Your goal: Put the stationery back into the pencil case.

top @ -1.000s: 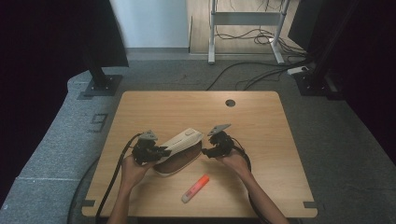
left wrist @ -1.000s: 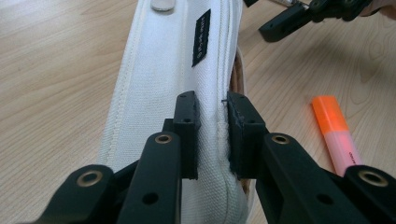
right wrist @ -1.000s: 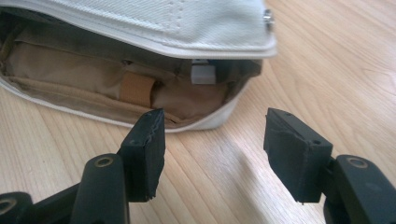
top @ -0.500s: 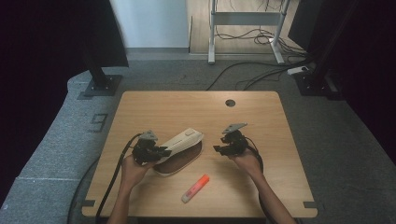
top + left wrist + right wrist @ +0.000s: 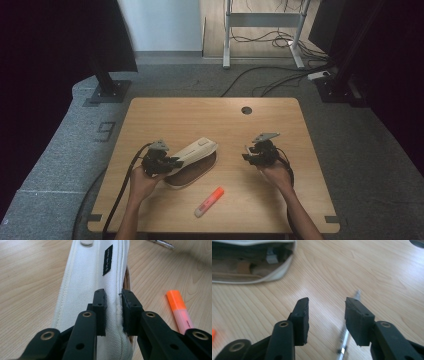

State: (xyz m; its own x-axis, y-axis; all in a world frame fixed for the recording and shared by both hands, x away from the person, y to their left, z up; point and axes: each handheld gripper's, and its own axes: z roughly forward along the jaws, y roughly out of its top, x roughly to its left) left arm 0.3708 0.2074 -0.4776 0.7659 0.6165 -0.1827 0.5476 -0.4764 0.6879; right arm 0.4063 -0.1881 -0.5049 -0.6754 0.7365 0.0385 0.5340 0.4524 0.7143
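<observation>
A white fabric pencil case (image 5: 192,152) lies open left of the table's middle, its brown inside (image 5: 239,267) showing. My left gripper (image 5: 174,161) is shut on the edge of the case's white lid (image 5: 87,277), and the pads (image 5: 100,305) pinch the seam. An orange highlighter (image 5: 209,201) lies near the front edge, to the right of the case (image 5: 181,312). My right gripper (image 5: 248,155) hovers to the right of the case. Its jaws have just been closing and stand apart (image 5: 325,302) over a slim pen (image 5: 347,333) on the wood, with the pads off it.
The wooden table (image 5: 280,130) has a round cable hole (image 5: 246,110) at the back. Dark stands and cables sit on the grey floor behind. Bare wood lies to the right of my right gripper.
My right gripper has slid to the right, away from the pencil case, and its jaws have narrowed. The left gripper and the case have kept still.
</observation>
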